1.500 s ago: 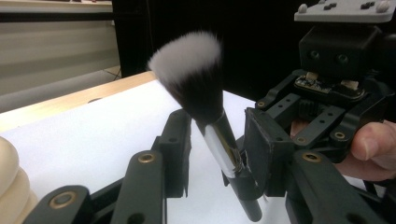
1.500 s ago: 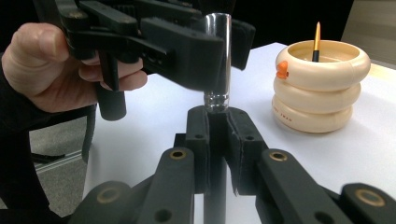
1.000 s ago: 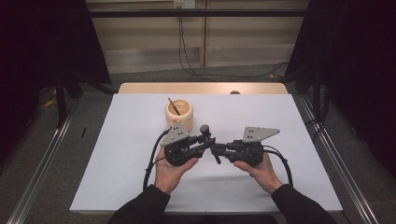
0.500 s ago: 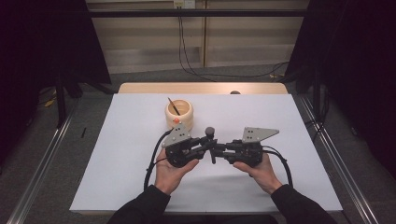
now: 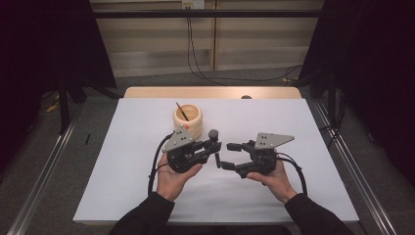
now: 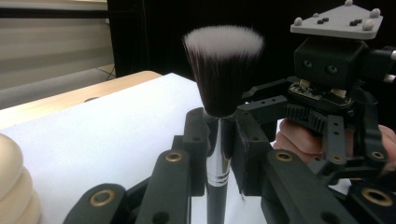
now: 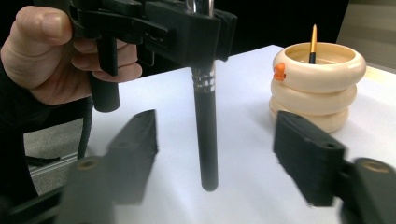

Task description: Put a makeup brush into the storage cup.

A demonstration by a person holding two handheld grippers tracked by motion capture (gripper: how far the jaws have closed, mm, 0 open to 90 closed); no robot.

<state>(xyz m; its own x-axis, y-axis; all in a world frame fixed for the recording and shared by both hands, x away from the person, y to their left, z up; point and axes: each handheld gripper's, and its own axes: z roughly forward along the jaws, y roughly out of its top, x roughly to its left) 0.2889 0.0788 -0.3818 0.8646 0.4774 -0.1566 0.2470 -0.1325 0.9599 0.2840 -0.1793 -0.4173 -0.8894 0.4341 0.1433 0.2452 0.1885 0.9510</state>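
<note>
**Holding a makeup brush upright as the second gripper lets go**

Gripping the makeup brush (image 6: pixel 223 70) by its silver ferrule, the left gripper (image 5: pixel 214 147) stays out of contact with the cream ringed holder (image 5: pixel 188 120), which stands just beyond it on the white table sheet (image 5: pixel 122 186). Its two black jaws are clamped on the brush, seen close in the left gripper view, with the bristle head rising above them and the dark handle (image 7: pixel 206 135) hanging straight down below, its end clear of the sheet. A thin stick with an orange tip (image 7: pixel 313 43) leans inside the holder, and a small orange mark sits on the holder's rim. To the right of the holder and nearer the person, the right gripper (image 5: pixel 229 155) faces the left one across a small gap. Its jaws have just been opening and now stand apart on either side of the brush handle without touching it. The person's hands cradle both tools from beneath, well inside the sheet's edges.
</note>
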